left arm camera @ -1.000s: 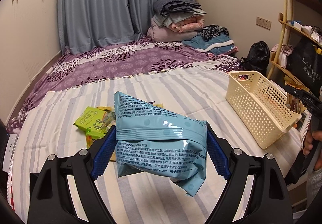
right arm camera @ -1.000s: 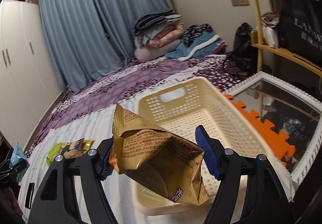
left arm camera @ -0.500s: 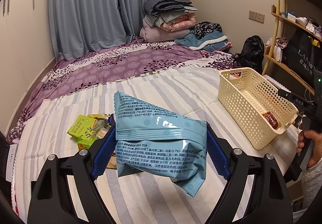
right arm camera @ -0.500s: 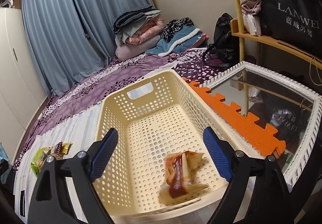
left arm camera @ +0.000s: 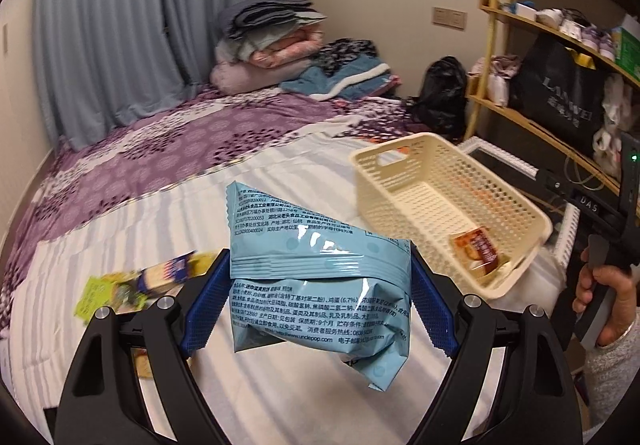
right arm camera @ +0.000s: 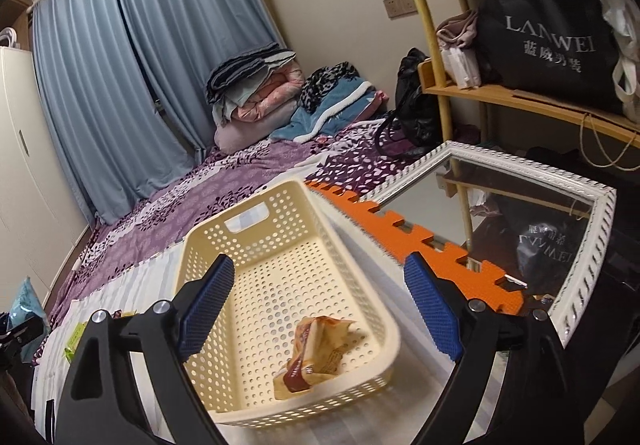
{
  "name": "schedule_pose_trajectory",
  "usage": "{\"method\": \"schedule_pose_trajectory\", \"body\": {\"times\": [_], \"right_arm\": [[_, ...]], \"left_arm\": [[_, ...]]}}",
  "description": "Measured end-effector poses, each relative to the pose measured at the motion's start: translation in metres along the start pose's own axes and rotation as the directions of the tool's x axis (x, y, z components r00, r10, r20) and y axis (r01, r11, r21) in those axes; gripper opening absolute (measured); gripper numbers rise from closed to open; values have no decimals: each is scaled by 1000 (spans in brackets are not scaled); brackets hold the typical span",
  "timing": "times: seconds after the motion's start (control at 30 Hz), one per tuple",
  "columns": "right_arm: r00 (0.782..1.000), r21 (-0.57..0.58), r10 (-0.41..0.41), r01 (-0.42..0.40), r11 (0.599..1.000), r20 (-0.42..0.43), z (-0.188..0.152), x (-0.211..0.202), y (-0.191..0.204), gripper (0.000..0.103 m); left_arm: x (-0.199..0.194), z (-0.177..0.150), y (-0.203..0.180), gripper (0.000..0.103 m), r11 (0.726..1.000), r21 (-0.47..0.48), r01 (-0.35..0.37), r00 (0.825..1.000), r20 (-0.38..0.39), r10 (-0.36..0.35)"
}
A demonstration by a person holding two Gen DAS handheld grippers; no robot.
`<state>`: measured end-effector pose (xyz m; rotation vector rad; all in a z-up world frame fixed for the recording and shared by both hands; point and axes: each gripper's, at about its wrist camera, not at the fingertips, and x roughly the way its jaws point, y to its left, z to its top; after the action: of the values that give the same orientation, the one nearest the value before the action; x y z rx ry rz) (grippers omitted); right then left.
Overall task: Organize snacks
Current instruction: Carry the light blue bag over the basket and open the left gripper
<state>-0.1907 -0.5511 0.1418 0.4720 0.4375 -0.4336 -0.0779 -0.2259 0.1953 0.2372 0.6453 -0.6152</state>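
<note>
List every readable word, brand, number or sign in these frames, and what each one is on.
"LANWEI", with Chinese characters beneath: black bag on the shelf.
"www.unclepop.com": blue snack packet in the left gripper; the other print is too small.
"DAS": right gripper body.
Packet in the basket: blurred.

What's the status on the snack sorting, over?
Left claw gripping blue packet. Right claw open, empty. Brown snack in basket. Path clear.

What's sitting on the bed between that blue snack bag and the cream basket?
Nothing: in the left wrist view, only bare striped bedsheet shows between the blue snack bag, clamped in the left gripper, and the cream basket.
</note>
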Motion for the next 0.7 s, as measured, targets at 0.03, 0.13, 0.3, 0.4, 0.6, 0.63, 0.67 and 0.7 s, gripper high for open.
{"method": "schedule_pose_trajectory", "body": {"times": [0.03, 0.13, 0.3, 0.4, 0.6, 0.63, 0.67, 0.7], "right_arm": [[1000, 5, -5, 5, 1000, 2, 1, -2, -3, 86], [1000, 20, -22, 22, 1000, 9, 2, -8, -14, 86], [998, 47, -57, 57, 997, 13, 3, -14, -30, 87], [997, 56, -70, 70, 996, 14, 4, -15, -35, 87], [996, 63, -90, 89, 994, 5, 2, -13, -39, 86], [996, 64, -92, 92, 994, 3, 2, -13, -40, 86], [996, 65, -94, 94, 993, 0, 1, -12, -40, 87], [995, 65, -97, 97, 993, -3, 1, -12, -40, 86]], "left_arm": [[5, 4, -8, 85, 1000, 16, 19, 1000, 1, -19], [17, 15, -37, 86, 994, 70, 88, 996, 3, -89], [39, 24, -80, 86, 974, 143, 177, 984, -14, -177], [51, 27, -99, 86, 959, 177, 222, 975, -28, -220], [77, 32, -124, 86, 929, 209, 305, 952, -60, -299], [79, 32, -126, 86, 926, 212, 311, 950, -61, -305], [83, 33, -128, 86, 924, 215, 317, 948, -64, -311], [86, 34, -130, 86, 921, 216, 324, 946, -70, -317]]}}
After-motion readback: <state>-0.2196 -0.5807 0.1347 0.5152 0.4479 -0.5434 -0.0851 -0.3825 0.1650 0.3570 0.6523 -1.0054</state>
